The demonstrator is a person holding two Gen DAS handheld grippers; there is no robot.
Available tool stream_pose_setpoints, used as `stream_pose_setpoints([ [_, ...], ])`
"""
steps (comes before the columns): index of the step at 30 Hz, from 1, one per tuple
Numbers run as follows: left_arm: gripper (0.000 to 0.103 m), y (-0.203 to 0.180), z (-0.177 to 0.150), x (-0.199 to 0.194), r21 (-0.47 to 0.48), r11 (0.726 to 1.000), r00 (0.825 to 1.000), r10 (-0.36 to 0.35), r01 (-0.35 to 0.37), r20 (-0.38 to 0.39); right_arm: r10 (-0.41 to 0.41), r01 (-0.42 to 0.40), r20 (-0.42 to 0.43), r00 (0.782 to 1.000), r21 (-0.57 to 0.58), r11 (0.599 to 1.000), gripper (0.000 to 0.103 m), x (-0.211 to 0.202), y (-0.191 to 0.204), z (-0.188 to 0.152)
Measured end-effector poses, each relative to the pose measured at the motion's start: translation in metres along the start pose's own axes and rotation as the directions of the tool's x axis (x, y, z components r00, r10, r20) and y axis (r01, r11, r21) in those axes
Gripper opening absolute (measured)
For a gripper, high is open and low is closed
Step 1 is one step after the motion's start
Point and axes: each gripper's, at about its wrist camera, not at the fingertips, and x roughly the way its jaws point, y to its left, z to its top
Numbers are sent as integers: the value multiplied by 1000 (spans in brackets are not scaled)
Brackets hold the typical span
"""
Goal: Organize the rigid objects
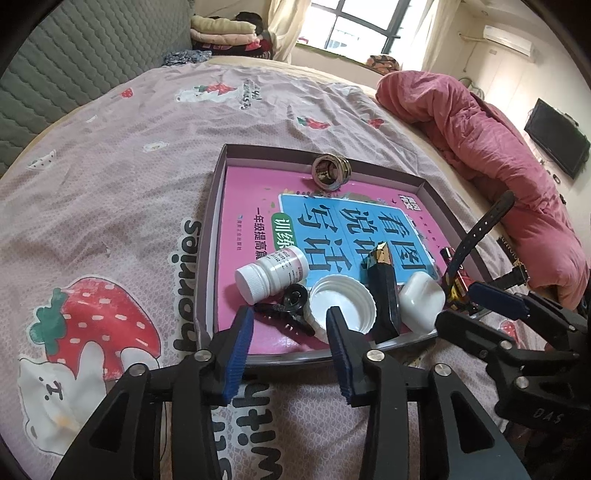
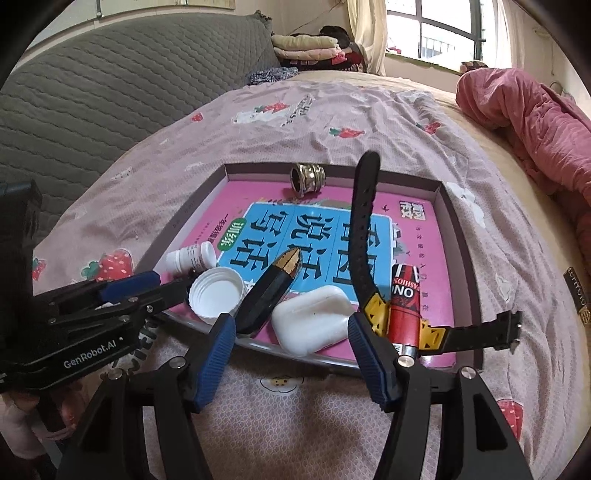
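A shallow box (image 1: 212,229) (image 2: 441,192) with a pink book cover as its floor lies on the bed. Along its near edge lie a small white pill bottle (image 1: 271,269) (image 2: 192,257), a black clip (image 1: 286,308), a white jar lid (image 1: 343,301) (image 2: 216,291), a black-and-gold faceted stick (image 1: 384,284) (image 2: 271,293), a white earbud case (image 1: 421,299) (image 2: 312,319), a red battery (image 2: 404,306) and a black-and-yellow watch (image 2: 364,229). A metal ring fitting (image 1: 330,172) (image 2: 306,180) sits at the far wall. My left gripper (image 1: 291,347) is open above the clip and lid. My right gripper (image 2: 291,350) is open, straddling the earbud case.
The bed has a pink strawberry-print sheet (image 1: 110,184). A rumpled red quilt (image 1: 498,155) (image 2: 535,122) lies to the right. A grey quilted headboard (image 2: 110,85) and folded clothes (image 1: 225,31) are at the back.
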Motion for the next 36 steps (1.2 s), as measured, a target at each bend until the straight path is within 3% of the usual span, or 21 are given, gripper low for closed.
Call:
stream_pose_setpoints([
  [10, 53, -4, -5, -9, 1, 1000, 1000, 23, -23, 17, -38, 36, 53, 998, 32, 999, 63, -19, -10, 1],
  [18, 69, -20, -13, -24, 27, 998, 998, 52, -52, 28, -70, 63, 88, 994, 82, 995, 63, -36, -23, -6],
  [25, 72, -37, -21, -38, 39, 997, 997, 65, -66, 43, -96, 85, 103, 990, 109, 990, 63, -53, -30, -19],
  [27, 79, -43, -24, -42, 52, 996, 996, 73, -75, 49, -98, 85, 108, 989, 120, 989, 63, -56, -31, -22],
  [36, 79, -55, -33, -66, 69, 987, 987, 140, -145, 74, -113, 97, 114, 987, 141, 985, 63, -72, -30, -45],
])
